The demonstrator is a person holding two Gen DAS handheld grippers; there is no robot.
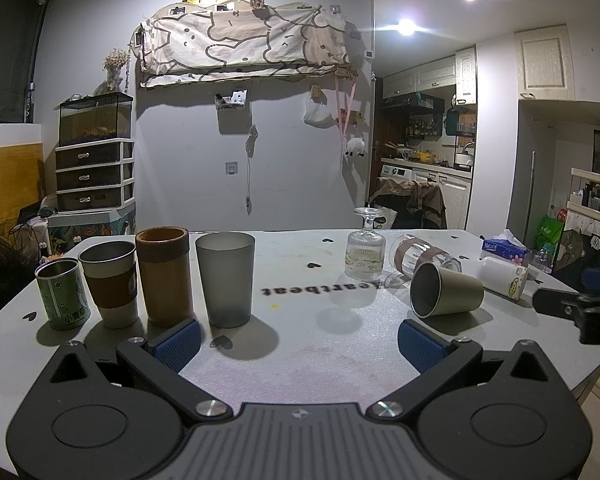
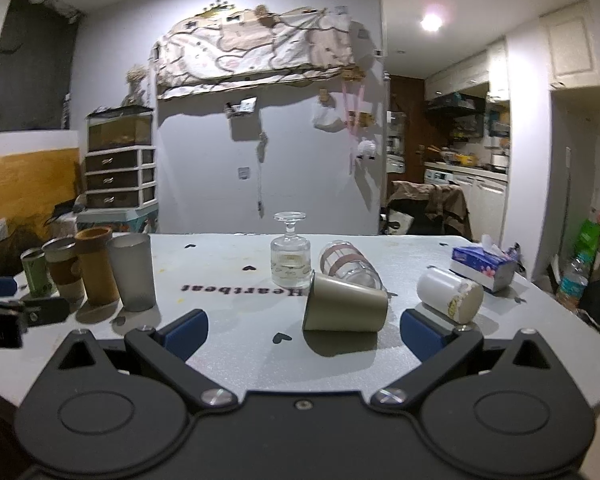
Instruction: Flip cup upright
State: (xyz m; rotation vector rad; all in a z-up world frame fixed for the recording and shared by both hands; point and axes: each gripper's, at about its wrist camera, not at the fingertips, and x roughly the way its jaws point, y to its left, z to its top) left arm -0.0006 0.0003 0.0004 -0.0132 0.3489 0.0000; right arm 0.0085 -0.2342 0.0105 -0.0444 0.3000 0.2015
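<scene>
Both grippers, left gripper and right gripper, gape wide, holding nothing. The beige cup lies sideways on the table.

My left wrist cam sits low at the table's near edge, looking straight across toward the back wall, closest to the row of upright cups. My right wrist cam looks the same way from further right, close to the tipped beige cup. Both catch the upside-down glass mid-table.
</scene>
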